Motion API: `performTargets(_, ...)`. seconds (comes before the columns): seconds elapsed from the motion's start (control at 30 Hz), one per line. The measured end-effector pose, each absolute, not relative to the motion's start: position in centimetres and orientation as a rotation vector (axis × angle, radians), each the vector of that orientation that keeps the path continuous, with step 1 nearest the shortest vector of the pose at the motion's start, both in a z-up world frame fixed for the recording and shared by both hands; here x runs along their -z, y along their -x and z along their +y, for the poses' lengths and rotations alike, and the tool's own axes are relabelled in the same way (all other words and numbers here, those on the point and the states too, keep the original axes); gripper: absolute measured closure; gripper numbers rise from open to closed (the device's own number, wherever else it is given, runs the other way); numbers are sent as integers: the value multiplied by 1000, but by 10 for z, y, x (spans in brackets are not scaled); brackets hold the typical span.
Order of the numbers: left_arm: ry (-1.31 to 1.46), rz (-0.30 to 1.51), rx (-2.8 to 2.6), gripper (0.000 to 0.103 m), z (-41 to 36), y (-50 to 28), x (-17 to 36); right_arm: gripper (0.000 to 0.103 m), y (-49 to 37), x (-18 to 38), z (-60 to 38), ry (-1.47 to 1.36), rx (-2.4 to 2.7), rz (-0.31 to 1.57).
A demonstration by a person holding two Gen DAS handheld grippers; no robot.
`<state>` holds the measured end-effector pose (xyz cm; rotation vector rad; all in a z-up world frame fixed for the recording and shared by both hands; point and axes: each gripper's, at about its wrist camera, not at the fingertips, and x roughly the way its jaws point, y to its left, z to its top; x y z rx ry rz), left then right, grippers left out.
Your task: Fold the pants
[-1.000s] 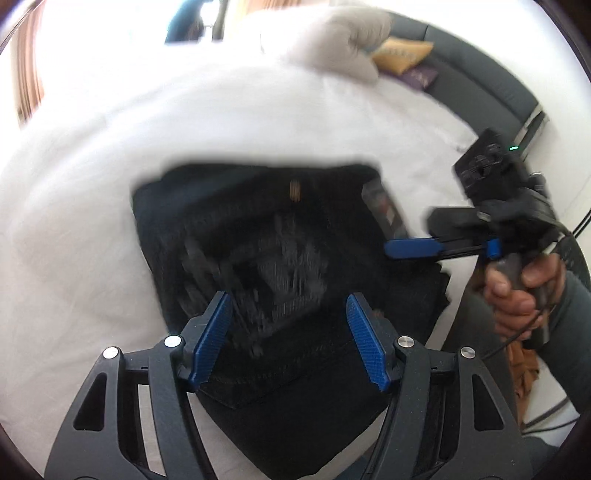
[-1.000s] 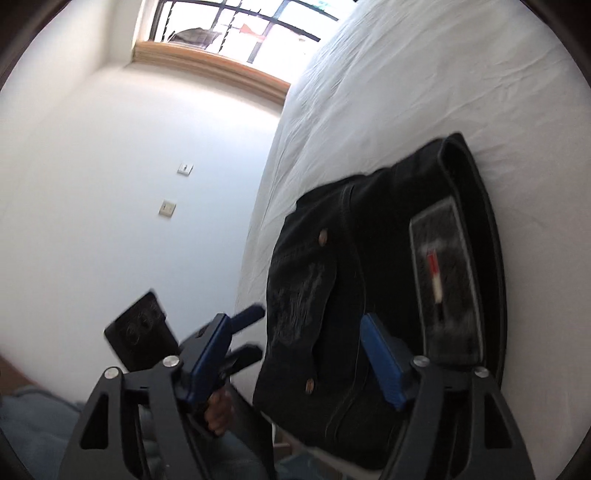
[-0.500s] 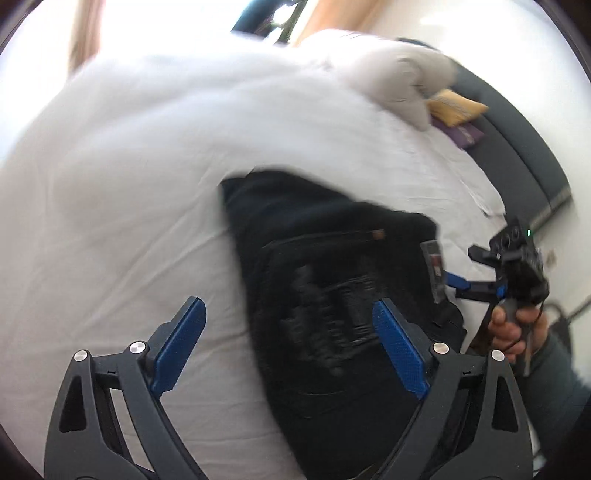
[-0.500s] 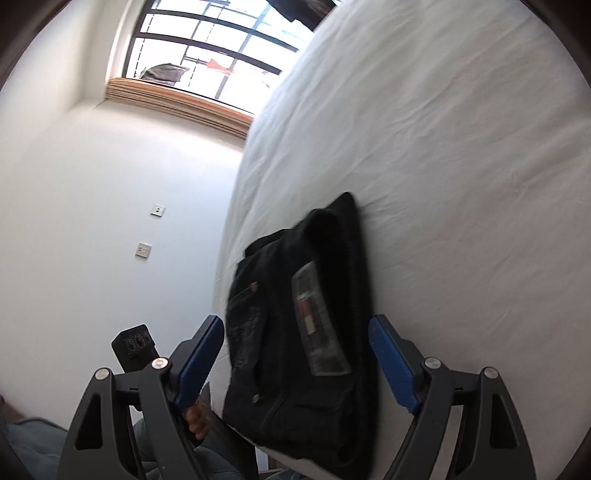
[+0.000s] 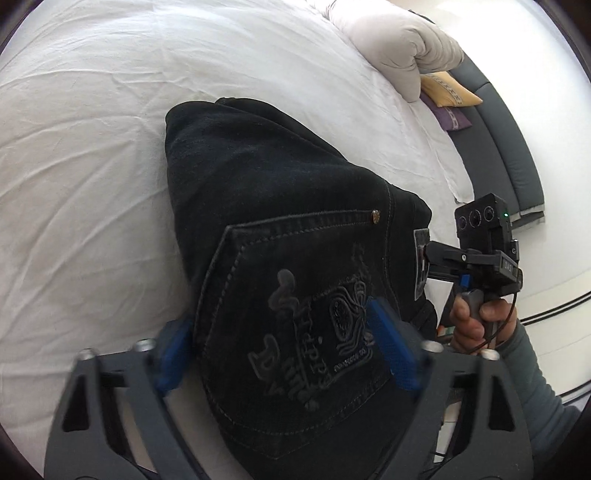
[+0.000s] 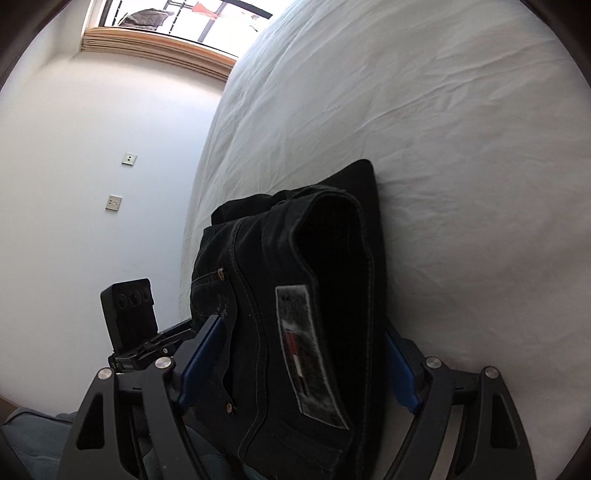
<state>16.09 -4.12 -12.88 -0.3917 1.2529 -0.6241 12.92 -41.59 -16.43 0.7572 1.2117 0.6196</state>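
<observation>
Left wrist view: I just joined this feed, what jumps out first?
A folded bundle of black denim pants fills the middle, its embroidered back pocket facing up between the left gripper with open jaws. It lies on a white bedsheet. At right, the right gripper reaches the waistband side; a grey pillow sits top right.

This is a bedroom in a home; a wide bed (image 5: 110,155) under a creased white sheet fills most of both views, with a plump pale pillow (image 5: 399,48) at its far end, a yellow cushion (image 5: 448,90) and a purple one (image 5: 452,120) just beside it, all against a padded grey headboard (image 5: 517,155). Plain white walls carry two small switch plates (image 6: 129,158); a barred window (image 6: 207,22) sits above a wooden sill (image 6: 155,55).
</observation>
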Motion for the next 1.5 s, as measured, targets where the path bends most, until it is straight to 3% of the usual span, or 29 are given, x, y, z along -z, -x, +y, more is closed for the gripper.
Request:
performTargets(0.1,400,1259,596,58,-38,-164,134,31,-129,160,-407,-713,-608,1219)
performTargets(0.23,362,1245,598,66,-36,-162,132,67,-124,156,-406,-648,-544,1226)
performTargets(0.3,349,1233,608,75,-36,-159,127,72,-117,157,-417,-653,-522,1215)
performTargets(0.43,365,1213,632,81,-29,-161,117,81,-108,141,-414,-607,-502,1171)
performTargets(0.83,352,1078,603,82,33,-203,48,83,-139,71,-385,-490,-560,1031)
performTargets(1.13,236,1092,434,82,75,-281,65,83,-250,86,-337,-463,-553,1074)
performTargets(1.33,183,1115,395,72,83,-300,93,82,-286,127,-329,-508,-482,1150)
performTargets(1.4,163,1104,381,62,83,-301,95,80,-287,136,-331,-516,-471,1155)
performTargets(1.47,145,1097,368,60,85,-299,95,66,-285,141,-335,-511,-448,1156)
performTargets(1.5,141,1097,364,59,85,-299,95,65,-285,144,-337,-515,-436,1163)
